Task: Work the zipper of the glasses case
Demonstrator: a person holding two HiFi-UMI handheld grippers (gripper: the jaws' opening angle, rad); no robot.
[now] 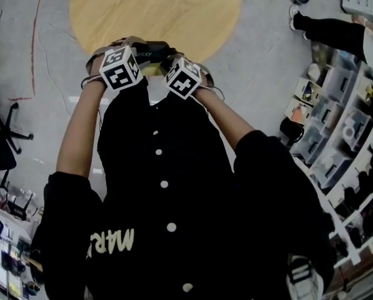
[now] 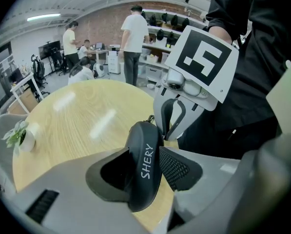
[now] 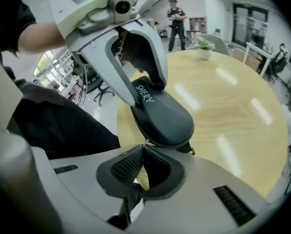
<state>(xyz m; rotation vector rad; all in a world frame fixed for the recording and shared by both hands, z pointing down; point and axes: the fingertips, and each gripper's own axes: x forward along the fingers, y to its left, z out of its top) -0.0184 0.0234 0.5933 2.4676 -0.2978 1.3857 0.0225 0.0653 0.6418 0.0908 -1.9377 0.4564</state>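
The glasses case [image 2: 144,172] is showing black with white lettering. Beneath the case, the table [image 2: 77,126] is showing pale wood grain.

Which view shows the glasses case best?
Right gripper view: the glasses case shows most of its shell. Left gripper view gives only its clamped end; head view, a sliver behind the marker cubes.
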